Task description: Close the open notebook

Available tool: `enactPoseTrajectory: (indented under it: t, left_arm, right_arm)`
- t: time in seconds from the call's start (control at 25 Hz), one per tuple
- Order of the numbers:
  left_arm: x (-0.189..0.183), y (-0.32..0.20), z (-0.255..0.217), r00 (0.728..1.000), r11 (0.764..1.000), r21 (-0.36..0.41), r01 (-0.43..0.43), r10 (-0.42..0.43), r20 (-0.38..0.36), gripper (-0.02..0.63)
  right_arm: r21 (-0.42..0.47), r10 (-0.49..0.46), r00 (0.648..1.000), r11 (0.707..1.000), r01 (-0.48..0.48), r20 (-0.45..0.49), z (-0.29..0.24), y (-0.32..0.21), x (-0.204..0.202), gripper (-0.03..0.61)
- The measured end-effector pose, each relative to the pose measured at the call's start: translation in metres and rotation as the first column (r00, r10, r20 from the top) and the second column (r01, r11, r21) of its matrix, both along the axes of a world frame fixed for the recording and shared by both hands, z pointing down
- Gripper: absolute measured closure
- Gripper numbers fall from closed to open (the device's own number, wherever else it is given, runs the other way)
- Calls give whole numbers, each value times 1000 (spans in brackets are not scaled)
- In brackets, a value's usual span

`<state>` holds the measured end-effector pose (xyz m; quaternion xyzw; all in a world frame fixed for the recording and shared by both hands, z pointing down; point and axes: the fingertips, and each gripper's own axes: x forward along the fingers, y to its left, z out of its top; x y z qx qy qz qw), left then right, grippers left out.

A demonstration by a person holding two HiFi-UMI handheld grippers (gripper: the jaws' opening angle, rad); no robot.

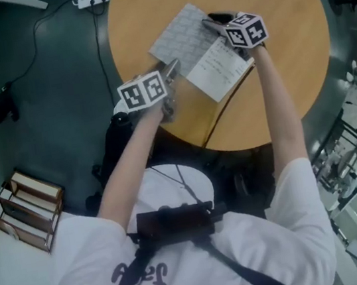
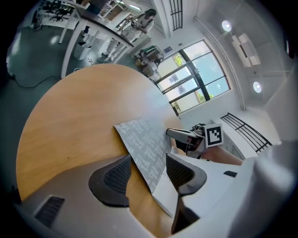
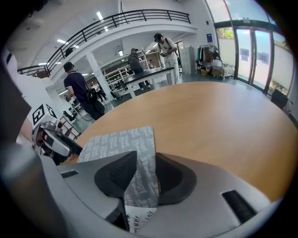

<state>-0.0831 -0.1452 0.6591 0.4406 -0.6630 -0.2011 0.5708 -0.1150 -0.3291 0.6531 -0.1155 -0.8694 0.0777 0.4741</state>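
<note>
Wood-topped round table (image 1: 282, 35): find grey-patterned notebook (image 1: 199, 49) open near its edge. Note left gripper (image 2: 146, 174) wide apart, right gripper (image 3: 145, 177) apart, both astride cover (image 2: 144, 144), unclamped. Judged step: seizing cover. Next: clamp, swing over white page (image 1: 220, 68).

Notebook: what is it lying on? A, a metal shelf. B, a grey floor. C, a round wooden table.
C: the notebook lies open on the round wooden table, as the head view shows.
</note>
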Motion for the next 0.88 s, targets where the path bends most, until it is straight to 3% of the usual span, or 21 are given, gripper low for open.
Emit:
enactPoseTrajectory:
  t: [0.12, 0.2, 0.36, 0.52, 0.68, 0.88]
  left_arm:
    - [0, 4, -2, 999, 999, 43, 22, -20, -37, 368]
    - [-7, 11, 2, 999, 998, 63, 10, -8, -36, 432]
    - [-15, 17, 2, 998, 995, 85, -46, 42, 51, 584]
    - [-1, 15, -11, 981, 988, 93, -123, 107, 162, 595]
    - [4, 9, -22, 919, 968, 48, -248, 219, 327, 597]
    - [18, 2, -40, 781, 915, -21, -402, 355, 513, 599]
  right_arm:
    - [22, 7, 1000, 1000, -7, 12, -4, 2, 1, 431]
    - [18, 22, 999, 1000, -22, 28, -4, 3, -5, 441]
    - [-11, 55, 995, 998, -54, 83, -11, 0, -10, 442]
    - [-17, 107, 984, 994, -105, 144, -26, -5, 8, 442]
    - [-19, 160, 972, 987, -159, 174, -30, -12, 21, 440]
    - [1, 257, 943, 965, -263, 214, -31, -17, 44, 440]
